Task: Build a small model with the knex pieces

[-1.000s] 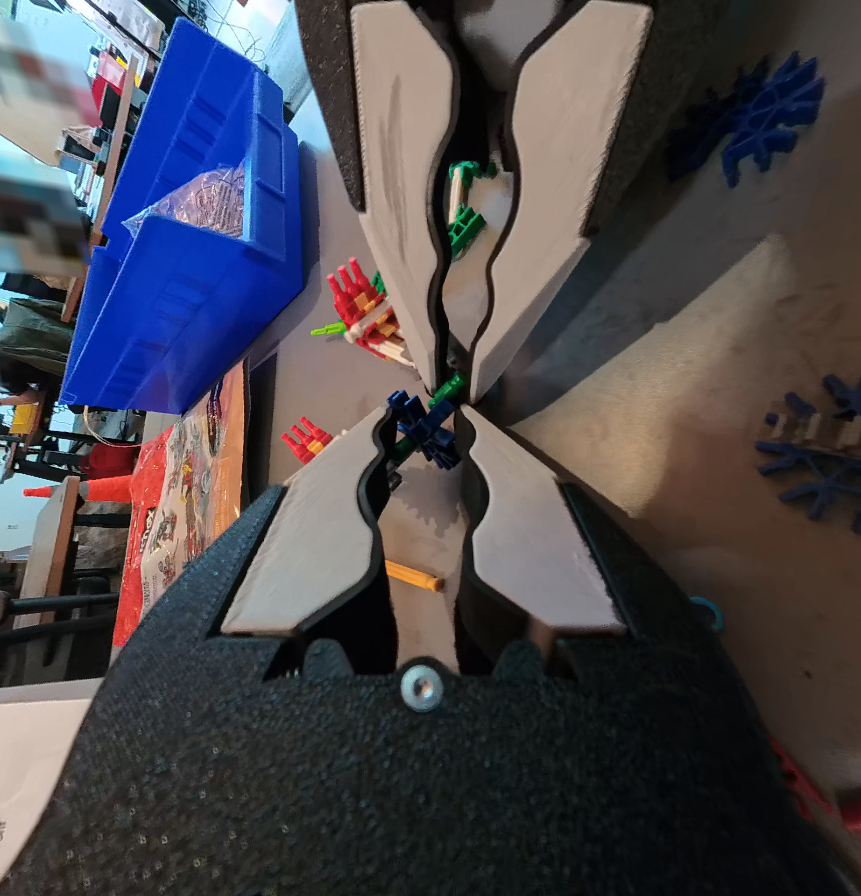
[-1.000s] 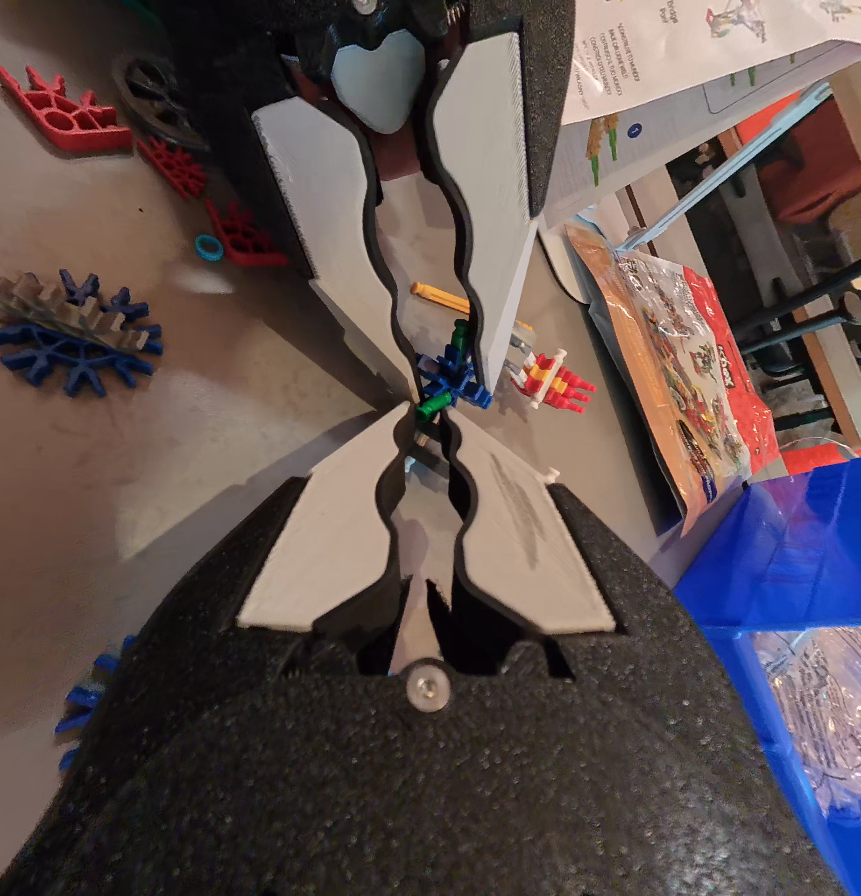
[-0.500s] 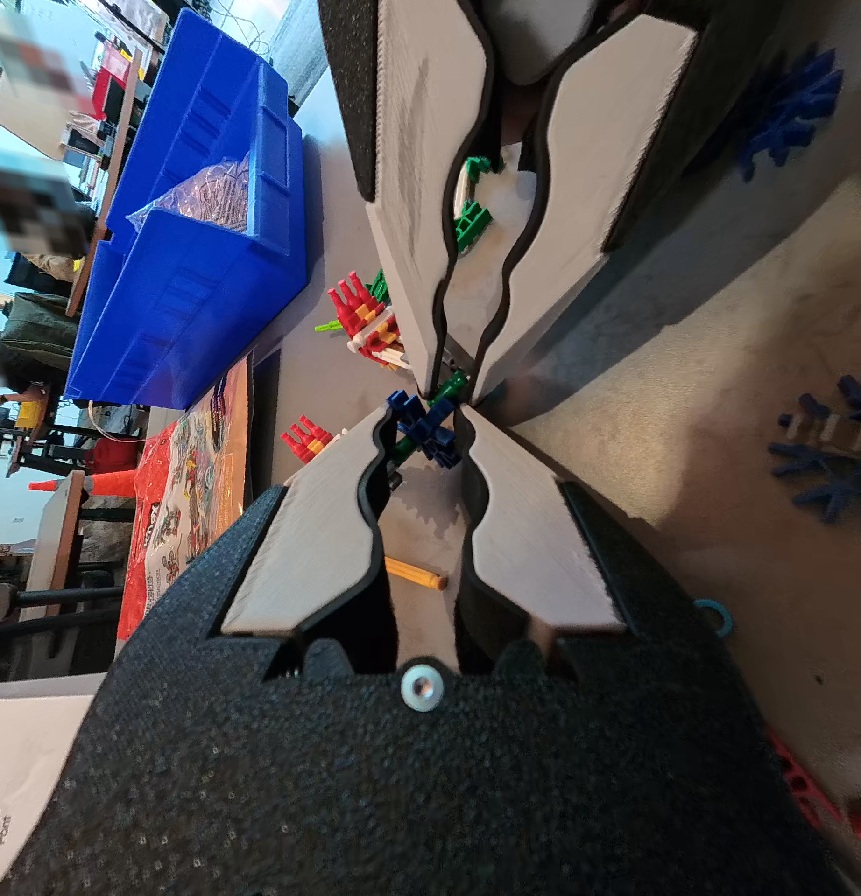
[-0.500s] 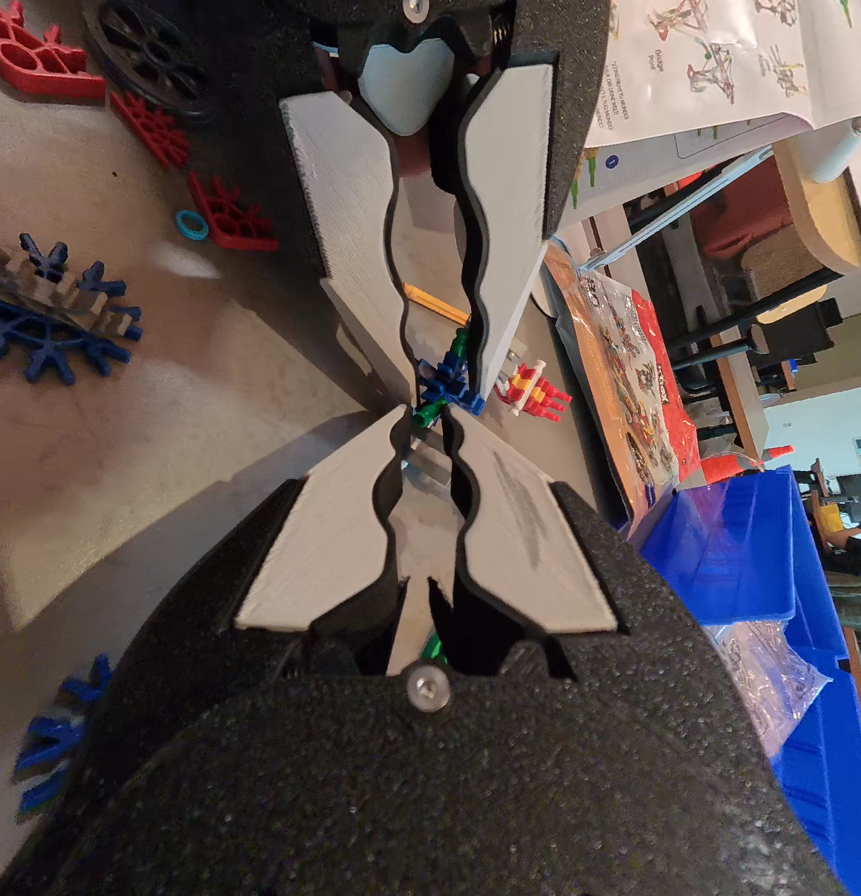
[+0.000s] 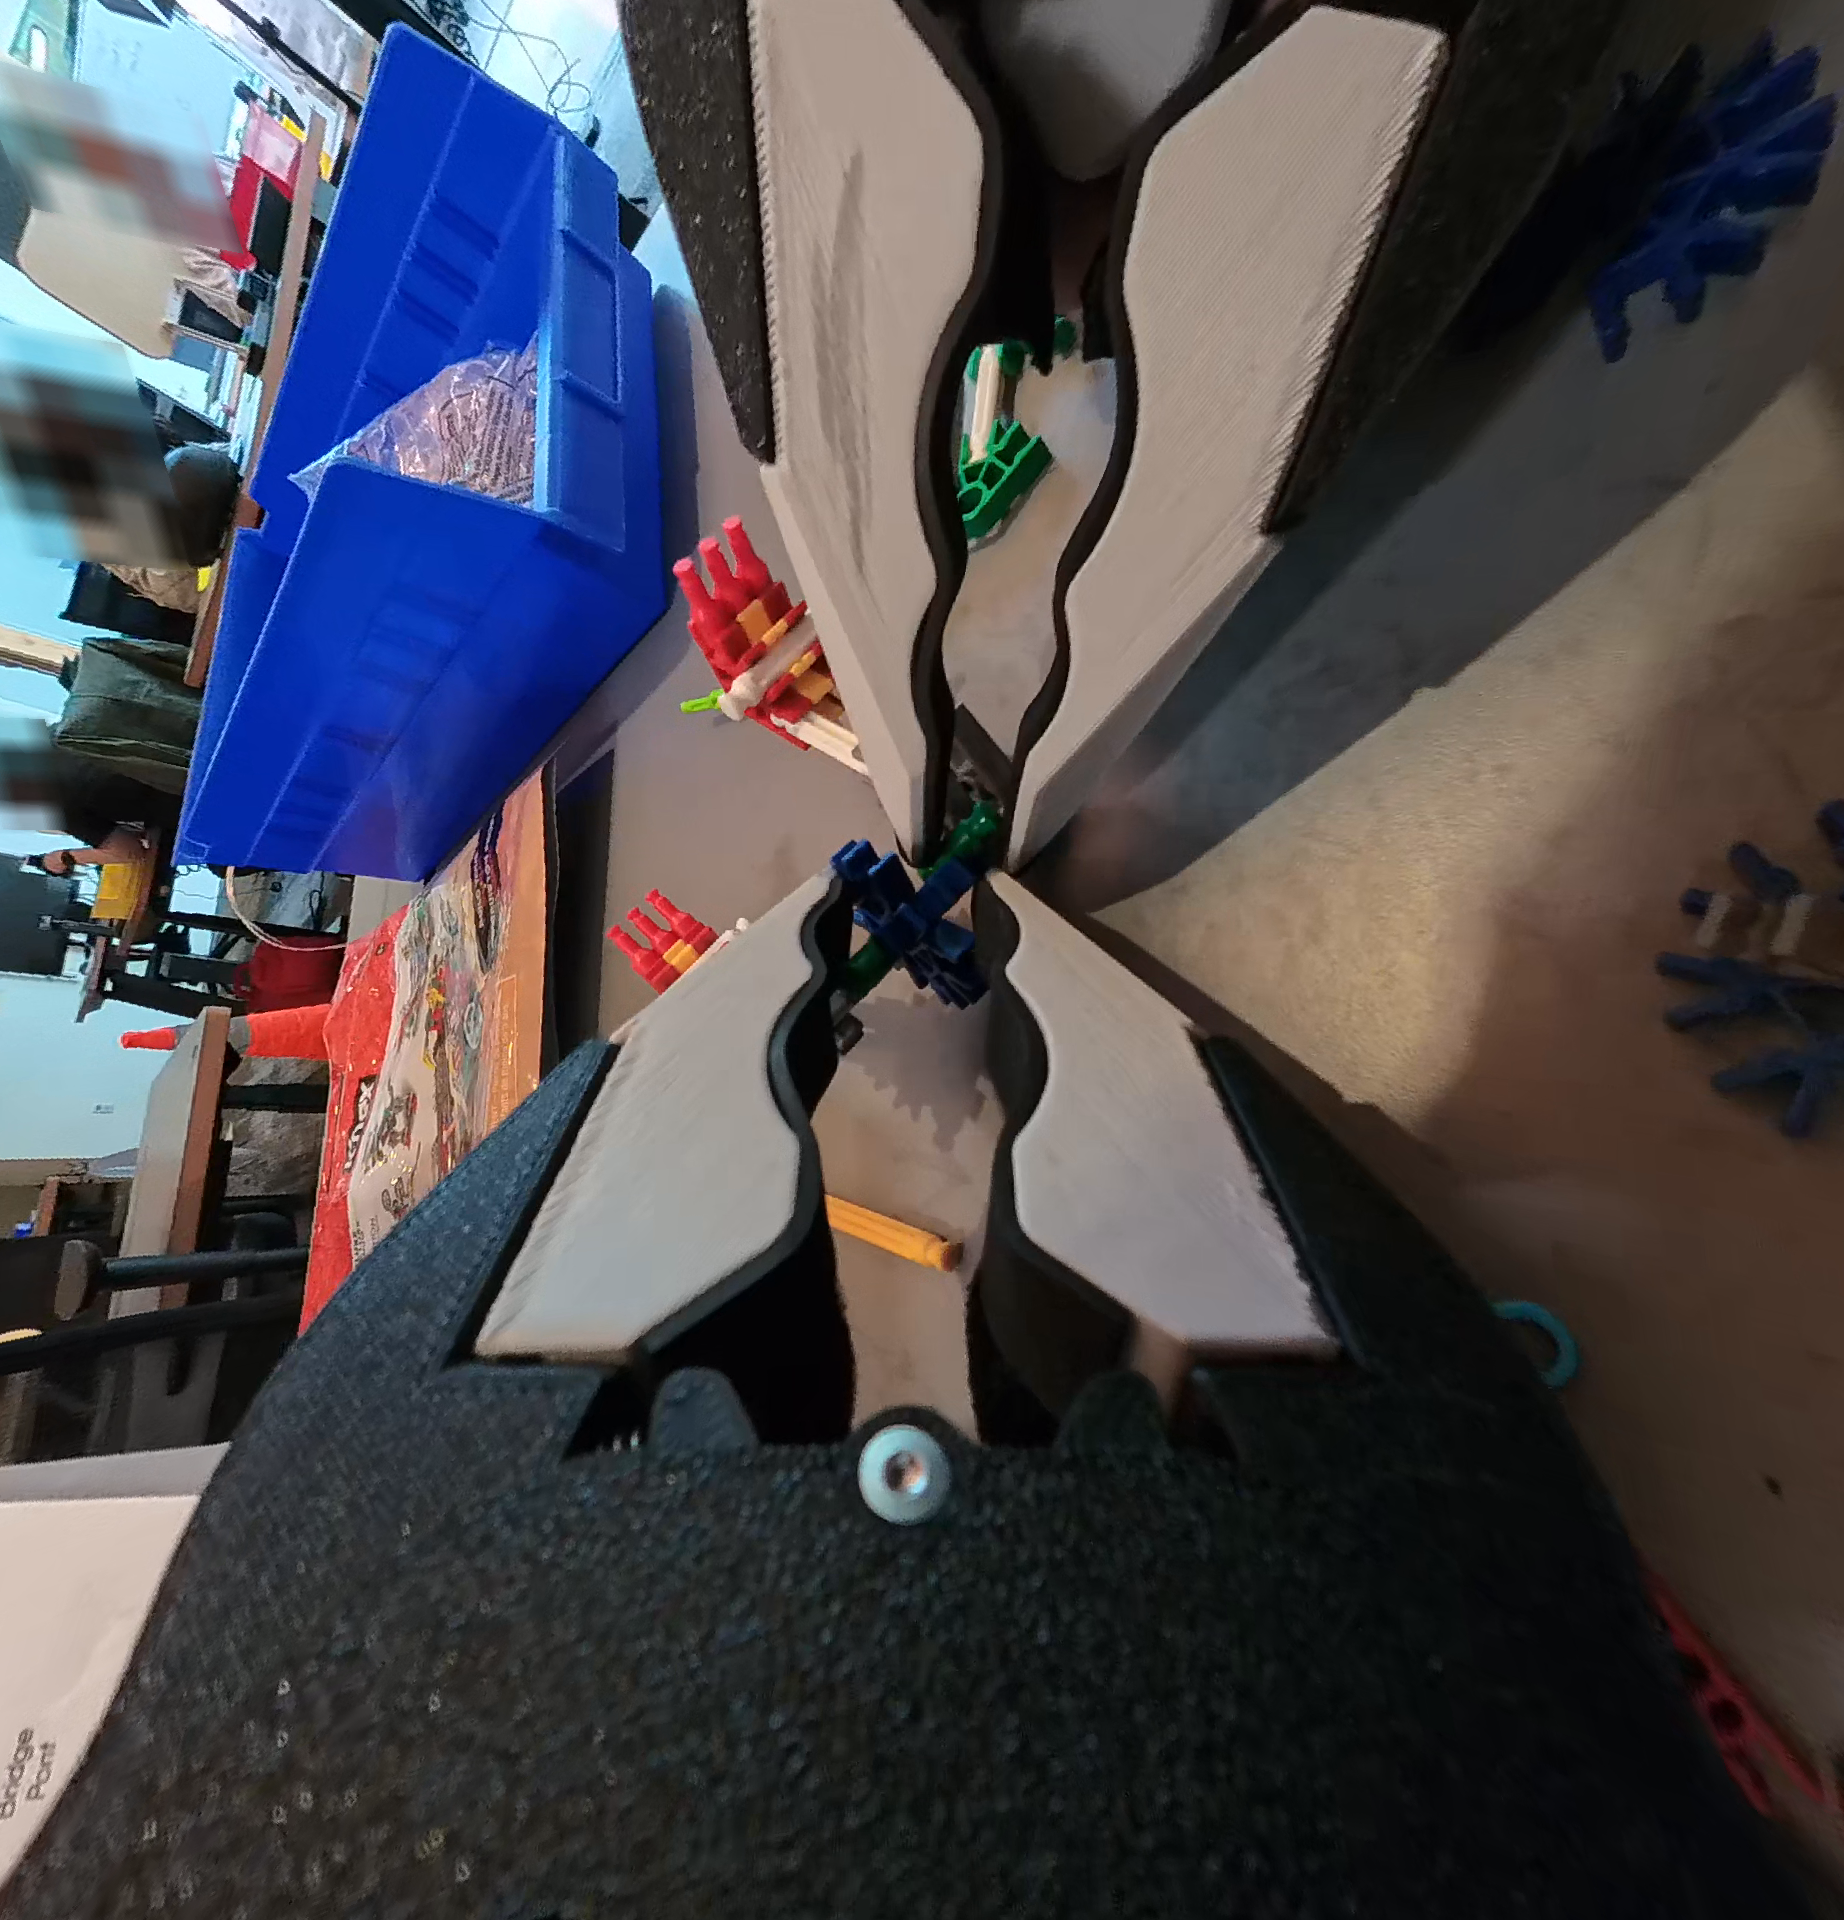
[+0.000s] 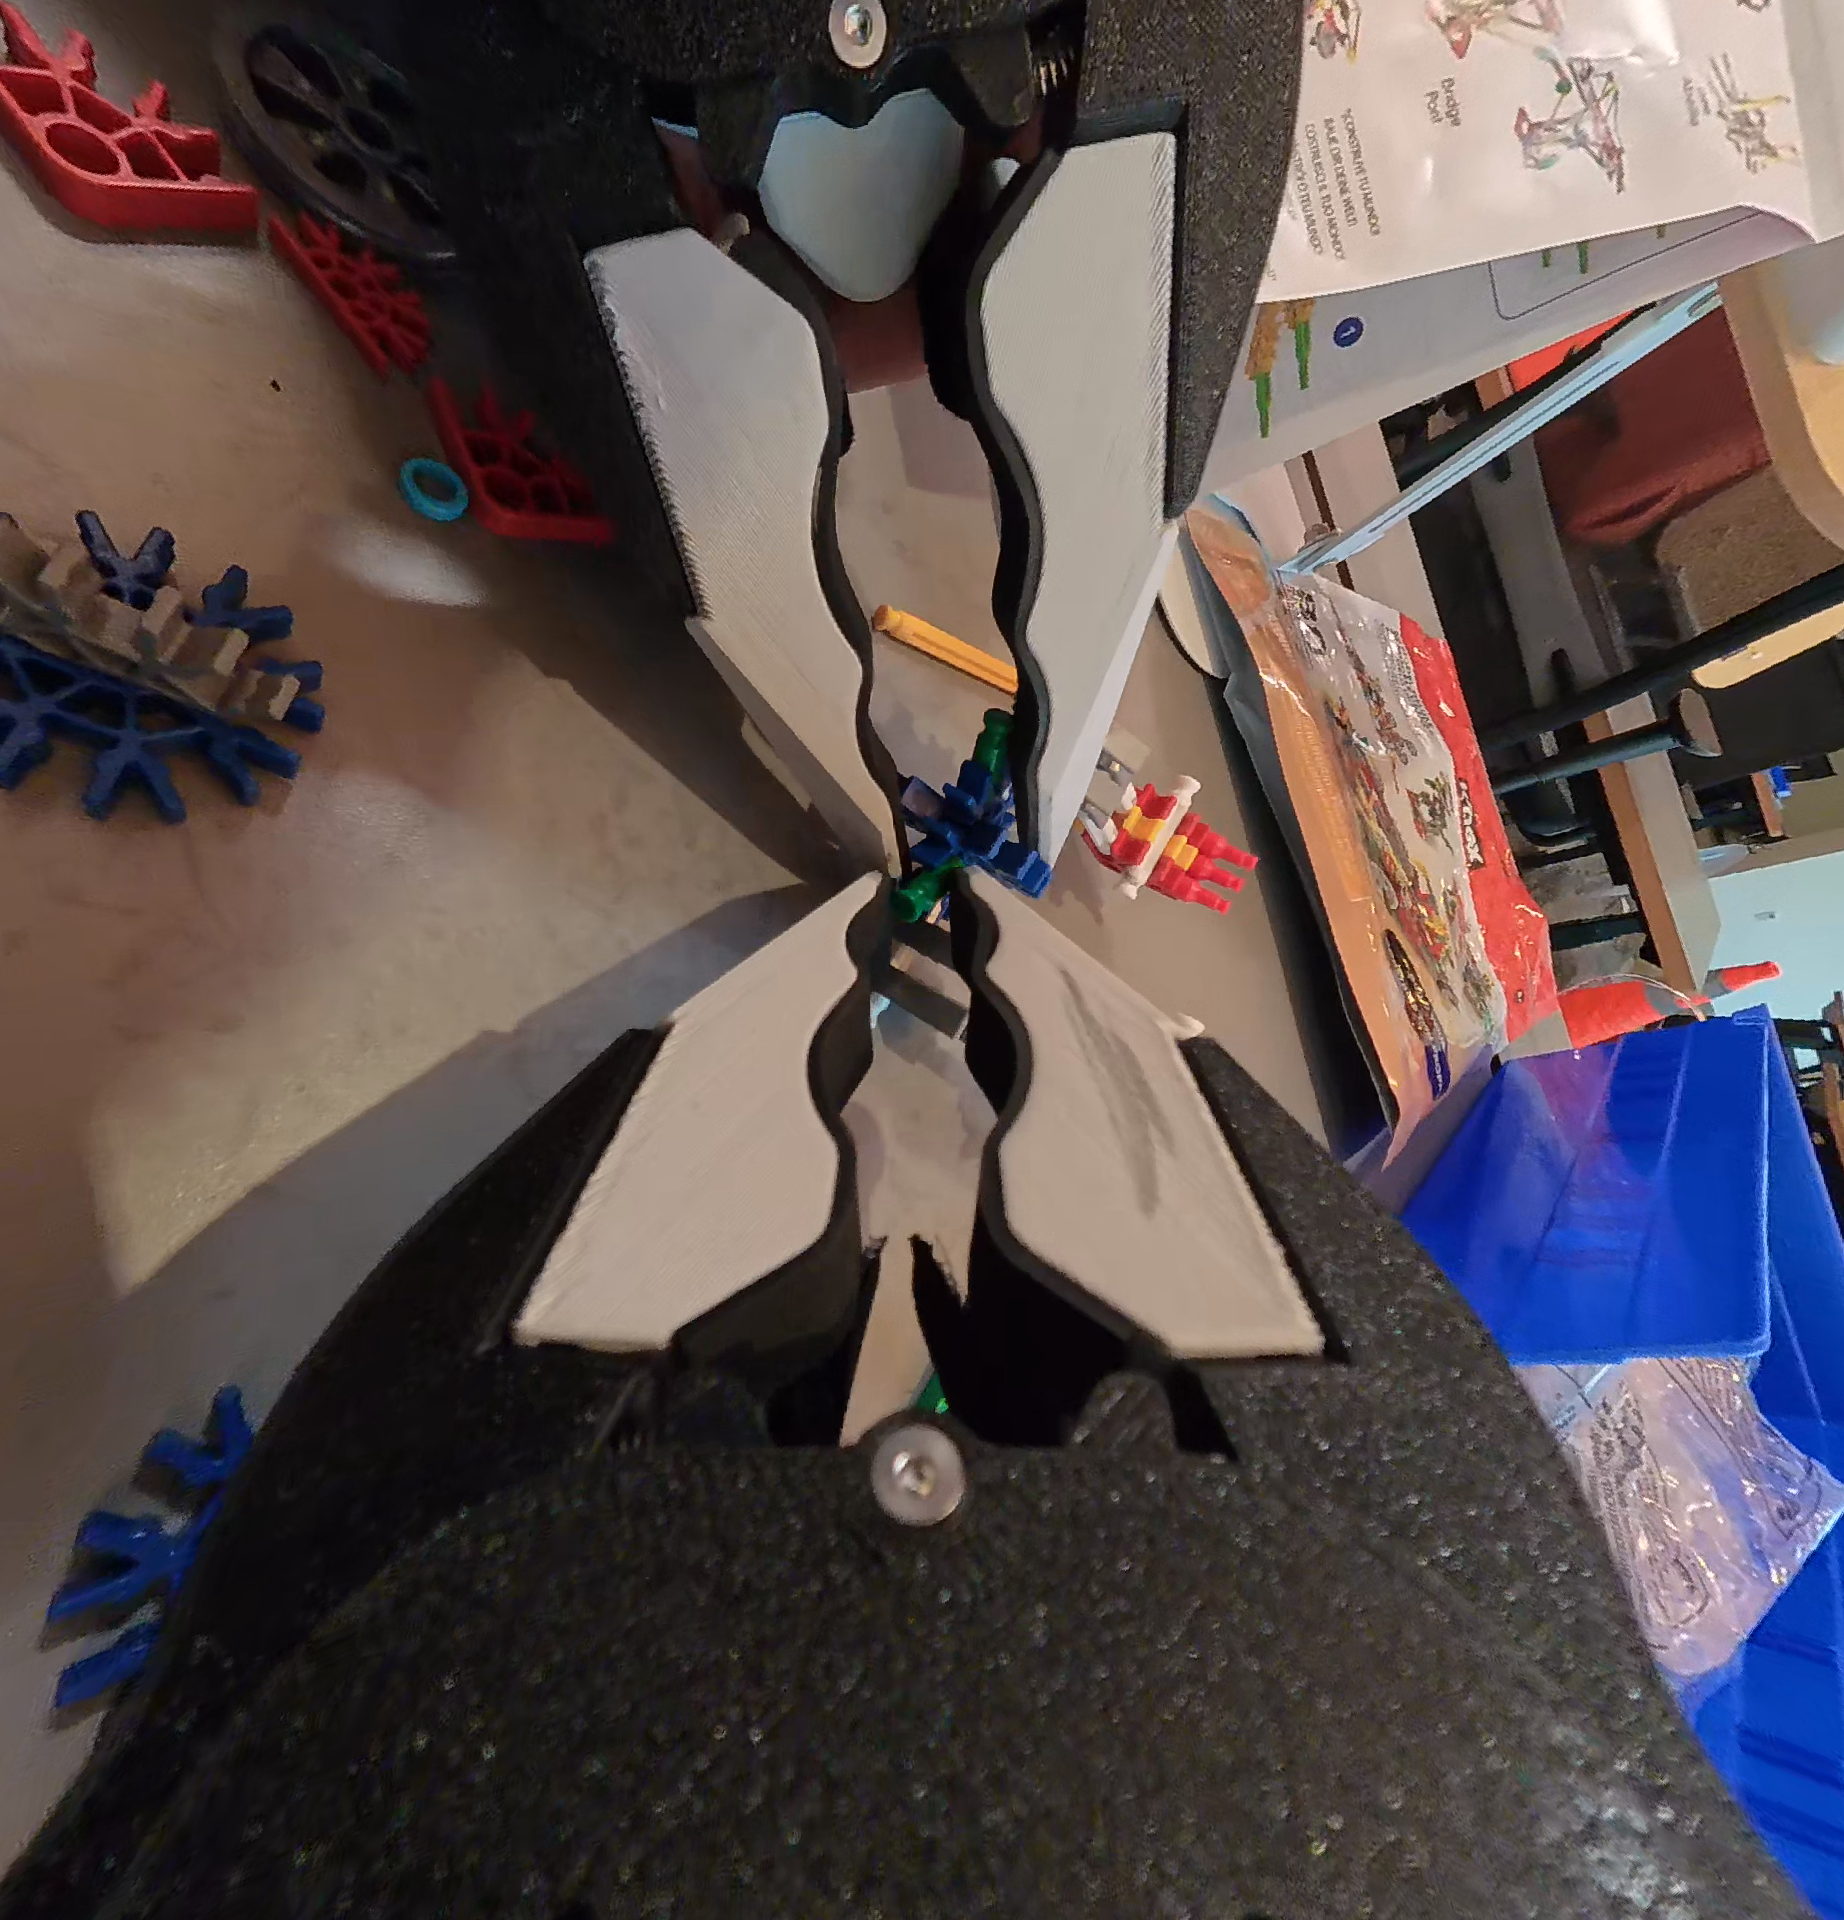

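My left gripper point(image 5: 913, 902) and right gripper point(image 6: 920, 896) meet tip to tip just above the grey table point(image 5: 1417, 935). The left gripper is shut on a blue snowflake-shaped connector point(image 5: 913, 925), which also shows in the right wrist view point(image 6: 968, 821). A short green rod point(image 5: 965, 834) sticks through this connector. The right gripper is shut on the rod's near end point(image 6: 913, 896). The rod's other end point(image 6: 993, 732) pokes out between the left gripper's fingers. A yellow rod point(image 5: 887, 1231) lies on the table under the left gripper.
Blue bins point(image 5: 419, 499) and a printed bag of parts point(image 5: 430, 1039) stand along one table edge. Red-yellow-white bundles point(image 5: 762, 644), a green connector point(image 5: 1001, 468), blue snowflake connectors point(image 6: 118, 707), red connectors point(image 6: 97, 145), a black wheel point(image 6: 336, 135), a teal ring point(image 6: 432, 488) and an instruction sheet point(image 6: 1520, 125) surround the grippers. Both grippers' tips are close together, under 4 cm apart. Left tips and right tips are each some 15 cm from the black wheel point(image 6: 336, 135).
Both grippers stay tip to tip on the same pieces. The right wrist view has tilted, so the left gripper's body and the instruction sheet show more.
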Tool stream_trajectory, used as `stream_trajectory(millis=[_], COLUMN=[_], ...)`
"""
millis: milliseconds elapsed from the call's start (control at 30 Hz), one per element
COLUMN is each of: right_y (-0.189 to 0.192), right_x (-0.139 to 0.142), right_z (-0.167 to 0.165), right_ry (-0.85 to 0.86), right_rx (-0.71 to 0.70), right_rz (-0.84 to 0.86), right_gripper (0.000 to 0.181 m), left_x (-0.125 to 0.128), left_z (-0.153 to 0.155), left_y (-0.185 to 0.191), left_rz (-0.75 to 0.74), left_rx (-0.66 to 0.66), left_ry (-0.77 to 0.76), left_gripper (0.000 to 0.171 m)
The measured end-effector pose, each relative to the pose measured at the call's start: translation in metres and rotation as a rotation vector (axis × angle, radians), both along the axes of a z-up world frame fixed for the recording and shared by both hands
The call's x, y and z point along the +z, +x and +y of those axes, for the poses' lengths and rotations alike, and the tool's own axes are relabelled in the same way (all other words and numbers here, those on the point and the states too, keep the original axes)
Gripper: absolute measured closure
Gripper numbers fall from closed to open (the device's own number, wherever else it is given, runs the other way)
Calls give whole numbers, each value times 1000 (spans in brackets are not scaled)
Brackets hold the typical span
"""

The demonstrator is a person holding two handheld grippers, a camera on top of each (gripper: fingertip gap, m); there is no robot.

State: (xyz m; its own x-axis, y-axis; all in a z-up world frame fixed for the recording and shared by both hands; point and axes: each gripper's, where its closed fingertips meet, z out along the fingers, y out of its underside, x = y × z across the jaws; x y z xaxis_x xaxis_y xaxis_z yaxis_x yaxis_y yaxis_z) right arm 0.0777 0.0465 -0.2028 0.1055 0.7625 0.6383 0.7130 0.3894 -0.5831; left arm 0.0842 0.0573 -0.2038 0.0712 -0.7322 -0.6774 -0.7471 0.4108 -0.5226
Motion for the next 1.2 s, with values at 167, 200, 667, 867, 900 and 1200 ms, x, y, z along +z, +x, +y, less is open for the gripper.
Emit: stream_trajectory(millis=[167, 200, 667, 867, 900, 1200], right_y=[-1, -1, -1, 7, 9, 14], right_x=[-1, -1, 13, 22, 25, 27], right_z=[0, 0, 1, 8, 9, 12], right_ry=[5, 0, -59, -97, -104, -202], right_rx=[4, 4, 1, -27, -29, -45], right_rz=[-11, -11, 81, 151, 169, 227], right_gripper=[173, 173, 159, 158, 158, 158], left_x=[0, 0, 12, 17, 19, 21], left_z=[1, 1, 7, 4, 4, 3], left_y=[0, 0, 1, 0, -1, -3], left_rz=[5, 6, -76, -87, -96, -149], left_rx=[6, 6, 27, 26, 30, 63], left_ry=[14, 16, -47, -87, -93, -283], left_gripper=[151, 151, 153, 153, 153, 152])
